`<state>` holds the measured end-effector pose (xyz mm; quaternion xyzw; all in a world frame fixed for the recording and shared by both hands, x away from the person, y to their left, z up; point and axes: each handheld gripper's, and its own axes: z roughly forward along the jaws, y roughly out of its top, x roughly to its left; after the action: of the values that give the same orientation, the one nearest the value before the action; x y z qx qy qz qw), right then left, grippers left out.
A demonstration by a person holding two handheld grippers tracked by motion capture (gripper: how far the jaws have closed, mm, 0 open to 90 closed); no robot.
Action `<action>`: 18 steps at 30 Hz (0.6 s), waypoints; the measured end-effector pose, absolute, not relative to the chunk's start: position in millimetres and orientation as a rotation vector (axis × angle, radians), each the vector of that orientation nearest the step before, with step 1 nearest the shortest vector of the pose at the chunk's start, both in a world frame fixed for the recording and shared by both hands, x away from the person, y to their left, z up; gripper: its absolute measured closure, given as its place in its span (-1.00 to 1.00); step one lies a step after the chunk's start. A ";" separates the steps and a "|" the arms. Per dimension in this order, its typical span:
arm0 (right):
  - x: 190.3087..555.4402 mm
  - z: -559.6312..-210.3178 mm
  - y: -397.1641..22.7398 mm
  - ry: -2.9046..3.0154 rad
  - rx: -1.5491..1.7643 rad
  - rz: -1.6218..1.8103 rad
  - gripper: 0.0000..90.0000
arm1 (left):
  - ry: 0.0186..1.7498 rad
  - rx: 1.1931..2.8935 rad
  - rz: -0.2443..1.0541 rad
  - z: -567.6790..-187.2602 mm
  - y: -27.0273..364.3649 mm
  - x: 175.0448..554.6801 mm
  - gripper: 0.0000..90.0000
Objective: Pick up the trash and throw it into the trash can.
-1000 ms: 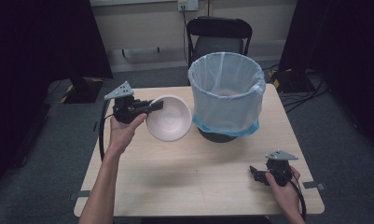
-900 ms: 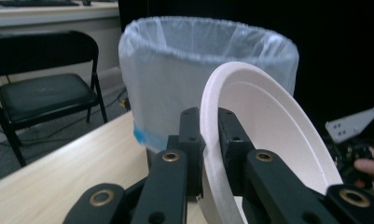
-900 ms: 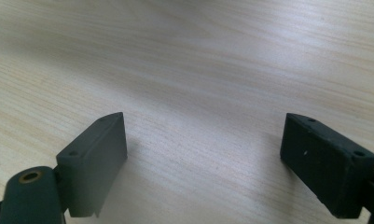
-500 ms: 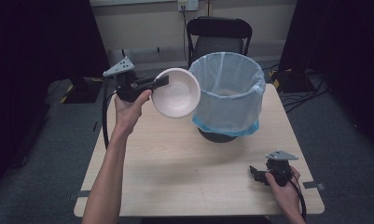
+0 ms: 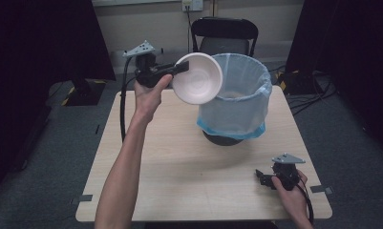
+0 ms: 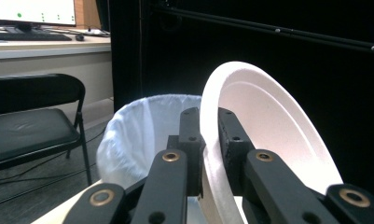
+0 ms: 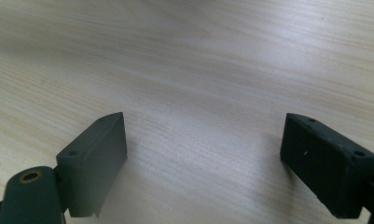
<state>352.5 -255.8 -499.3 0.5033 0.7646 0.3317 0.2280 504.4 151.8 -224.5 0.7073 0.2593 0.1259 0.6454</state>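
Note:
A white foam bowl (image 5: pixel 197 78) is held up in the air, tilted on edge, just left of the bin's rim. My left gripper (image 5: pixel 182 69) is shut on the bowl's rim; in the left gripper view the bowl (image 6: pixel 268 135) stands between the two jaws of my left gripper (image 6: pixel 209 135). The bin (image 5: pixel 237 98) has a white bag liner with a pale blue hem and stands at the table's far right; it appears behind the jaws as a white-lined bin (image 6: pixel 142 130). My right gripper (image 5: pixel 261 177) rests low at the table's near right, open, its jaws (image 7: pixel 205 158) wide apart over bare wood.
The wooden table (image 5: pixel 179 171) has free surface in the middle and near left. A black folding chair (image 5: pixel 225 36) stands behind the bin, seen as a chair (image 6: pixel 31 121) at left in the left gripper view. Black curtains flank the room. Cables lie on the floor at right.
My left gripper has lifted the bowl from table height up and to the right, toward the bin's rim, tilting it onto its edge. The right gripper has stayed still.

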 end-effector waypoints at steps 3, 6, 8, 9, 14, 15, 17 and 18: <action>352.5 -499.3 -255.9 2.106 1.386 0.913 -0.69 | 0.578 1.635 0.272 -223.5 135.3 513.8 0.84; 352.4 -499.3 -255.8 2.106 1.386 0.913 -0.69 | 0.584 1.648 0.270 -223.9 126.4 518.7 0.84; 352.4 -499.3 -255.8 2.106 1.386 0.914 -0.69 | 0.585 1.652 0.256 -225.1 117.2 523.9 0.84; 352.4 -499.3 -255.8 2.106 1.386 0.913 -0.69 | 0.586 1.651 0.250 -224.9 108.5 528.7 0.84; 352.4 -499.3 -255.7 2.105 1.388 0.913 -0.69 | 0.592 1.644 0.239 -223.1 93.4 539.9 0.84; 352.6 -499.4 -255.8 2.103 1.384 0.913 -0.69 | 0.593 1.653 0.233 -222.8 86.3 545.0 0.84; 352.5 -499.4 -255.7 2.104 1.386 0.913 -0.69 | 0.596 1.657 0.236 -223.1 82.9 547.3 0.84; 352.6 -499.4 -255.9 2.103 1.383 0.913 -0.69 | 0.603 1.662 0.230 -223.5 79.7 549.5 0.84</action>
<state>352.6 -255.9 -499.4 0.5026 0.7645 0.3317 0.2299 549.5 79.7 -223.5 0.7253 0.2631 0.1005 0.6282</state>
